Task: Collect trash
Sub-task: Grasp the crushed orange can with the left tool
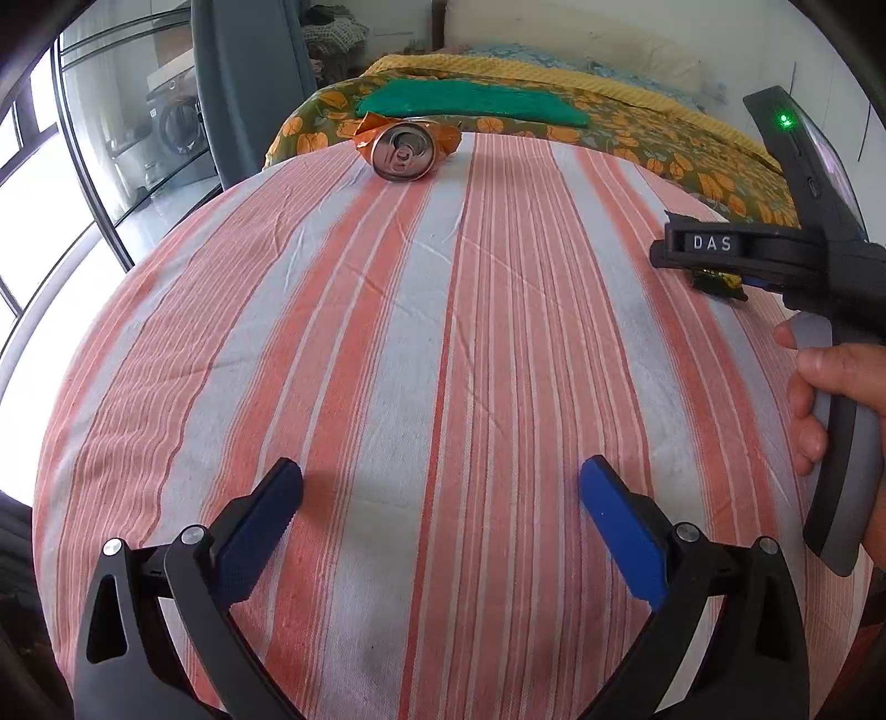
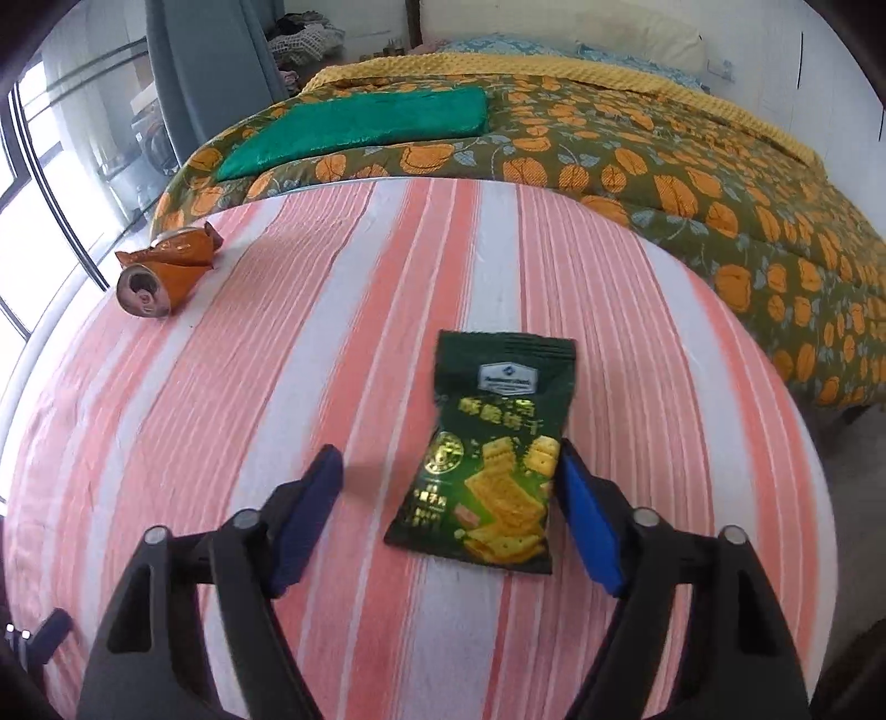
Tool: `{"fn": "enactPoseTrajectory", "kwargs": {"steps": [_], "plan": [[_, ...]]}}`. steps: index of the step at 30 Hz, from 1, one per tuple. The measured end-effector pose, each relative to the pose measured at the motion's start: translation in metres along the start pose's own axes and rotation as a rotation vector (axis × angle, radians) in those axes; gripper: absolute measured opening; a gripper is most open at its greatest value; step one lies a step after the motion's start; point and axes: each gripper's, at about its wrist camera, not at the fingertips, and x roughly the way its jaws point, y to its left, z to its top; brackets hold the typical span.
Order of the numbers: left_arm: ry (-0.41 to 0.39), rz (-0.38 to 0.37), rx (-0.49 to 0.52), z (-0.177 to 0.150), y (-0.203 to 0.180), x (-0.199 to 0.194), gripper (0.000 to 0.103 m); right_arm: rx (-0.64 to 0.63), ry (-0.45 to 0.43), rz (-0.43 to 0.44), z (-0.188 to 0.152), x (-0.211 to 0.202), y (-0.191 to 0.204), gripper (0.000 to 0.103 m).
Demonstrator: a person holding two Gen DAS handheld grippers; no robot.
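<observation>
R fingers (image 2: 587, 526) apart round green snack bag (image 2: 490, 459), flat on desk (image 2: 332, 332), long axis pointing away. L fingers (image 1: 266, 526) apart, empty.

A: The striped cloth (image 2: 387, 310) fills the foreground, broad coral and pale bands running away from us, lightly creased.

B: Directly beyond the cloth lies the bed quilt (image 2: 692, 183), olive green with orange pumpkins.

A: A folded green towel (image 2: 360, 130) rests flat on the quilt, close to the cloth's far edge.

B: Beyond the quilt there's a yellow blanket (image 2: 609, 75), then a cream pillow (image 2: 642, 44) by the wall.

A: Left of the cloth, a dark-framed window (image 1: 33, 183), very bright, and a grey-blue curtain (image 1: 243, 72) hanging beside it.
</observation>
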Motion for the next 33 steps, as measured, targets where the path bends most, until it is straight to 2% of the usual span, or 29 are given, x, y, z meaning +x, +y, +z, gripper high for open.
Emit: {"fn": "enactPoseTrajectory", "kwargs": {"steps": [1, 2, 6, 10, 13, 15, 16, 20, 25, 31, 33], "plan": [[0.0, 0.0, 0.0, 0.0, 0.0, 0.0, 0.098, -0.008, -0.017, 0.009, -0.002, -0.003, -0.002, 0.042], [0.0, 0.0, 0.0, 0.0, 0.0, 0.0, 0.098, -0.015, -0.021, 0.023, -0.005, -0.005, -0.005, 0.04], [0.0, -0.001, 0.0, 0.0, 0.0, 0.0, 0.098, -0.088, -0.019, 0.054, -0.028, -0.023, -0.014, 0.038], [0.0, -0.003, -0.002, 0.0, 0.0, 0.0, 0.098, -0.177, -0.032, 0.074, -0.066, -0.051, -0.024, 0.038], [0.008, -0.011, 0.015, 0.003, 0.0, 0.001, 0.098, -0.192, -0.039, 0.093, -0.082, -0.062, -0.028, 0.04], [0.026, -0.033, 0.046, 0.012, 0.002, 0.004, 0.098, -0.173, -0.033, 0.098, -0.082, -0.062, -0.031, 0.047], [0.03, -0.037, 0.051, 0.02, 0.006, 0.007, 0.098, -0.148, -0.027, 0.102, -0.081, -0.06, -0.035, 0.052], [-0.019, -0.03, 0.034, 0.062, 0.03, 0.023, 0.098, -0.131, -0.021, 0.142, -0.08, -0.058, -0.037, 0.059], [-0.022, 0.009, 0.04, 0.114, 0.046, 0.064, 0.098, -0.145, -0.02, 0.13, -0.082, -0.059, -0.034, 0.061], [-0.007, 0.001, 0.007, 0.159, 0.042, 0.111, 0.098, -0.148, -0.021, 0.126, -0.082, -0.058, -0.033, 0.061], [-0.025, -0.002, 0.007, 0.174, 0.037, 0.118, 0.098, -0.149, -0.021, 0.124, -0.082, -0.058, -0.033, 0.061]]}}
